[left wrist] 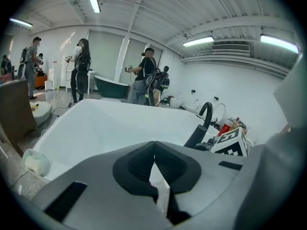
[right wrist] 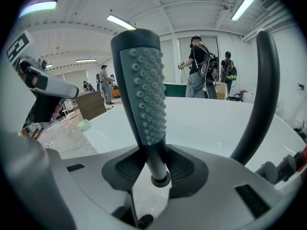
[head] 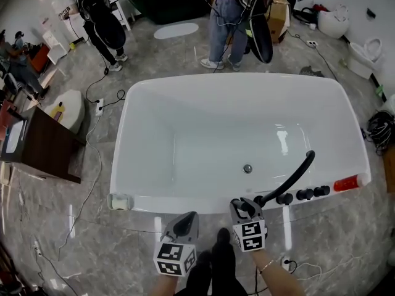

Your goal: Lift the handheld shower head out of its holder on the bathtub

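A dark grey handheld shower head (right wrist: 142, 92), its face covered in small rubber nozzles, stands upright between the fingers (right wrist: 128, 169) of the right gripper (right wrist: 158, 170). The fingers are clamped on its slim handle just above the round lower end. Under that end only the white tub rim shows. The holder itself cannot be made out in any view.

From the head view, the right gripper (head: 245, 209) sits at the near rim of a white freestanding bathtub (head: 185, 82), just left of the base of a black curved faucet spout (head: 291, 176). A row of black knobs (head: 302, 194) runs along the rim to the spout's right. The shower head is too small and too covered by the gripper to pick out there.

The left gripper (head: 187, 224) hovers over the floor near the rim, beside the right one, touching nothing. Its fingers (left wrist: 139, 166) are together and empty.

The step in hand looks like the lift itself: the grip is made and the handle's end seems free or nearly free of its seat. The next move likely calls for a straight, steady pull upward, keeping the handle vertical so it does not catch, staying clear of the spout close by, and allowing for a hose, which is not visible here.

Several people stand on the grey marble floor (head: 74, 184) beyond the tub.
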`<state>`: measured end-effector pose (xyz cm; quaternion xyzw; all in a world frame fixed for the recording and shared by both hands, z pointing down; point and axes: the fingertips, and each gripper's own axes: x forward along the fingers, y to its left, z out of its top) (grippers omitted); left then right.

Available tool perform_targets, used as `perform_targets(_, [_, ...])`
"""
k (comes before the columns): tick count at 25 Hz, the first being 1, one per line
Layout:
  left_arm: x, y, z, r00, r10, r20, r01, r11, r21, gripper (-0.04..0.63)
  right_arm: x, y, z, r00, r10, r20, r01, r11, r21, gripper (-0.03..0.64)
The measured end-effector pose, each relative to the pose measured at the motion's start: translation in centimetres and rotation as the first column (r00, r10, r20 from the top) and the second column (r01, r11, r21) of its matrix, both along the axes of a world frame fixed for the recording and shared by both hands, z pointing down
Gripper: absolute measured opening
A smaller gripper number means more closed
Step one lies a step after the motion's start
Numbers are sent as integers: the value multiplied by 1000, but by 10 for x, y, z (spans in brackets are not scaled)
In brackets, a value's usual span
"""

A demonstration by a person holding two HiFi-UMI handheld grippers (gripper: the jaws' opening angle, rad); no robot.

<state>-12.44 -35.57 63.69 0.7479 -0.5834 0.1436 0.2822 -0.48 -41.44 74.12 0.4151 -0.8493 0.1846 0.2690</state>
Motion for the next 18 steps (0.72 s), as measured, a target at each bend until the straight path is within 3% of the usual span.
perform_targets(18, [-1,55,-65,999,37,-5,-37,997,66,20,1,55,-104,1000,24,3,-24,997,75,138])
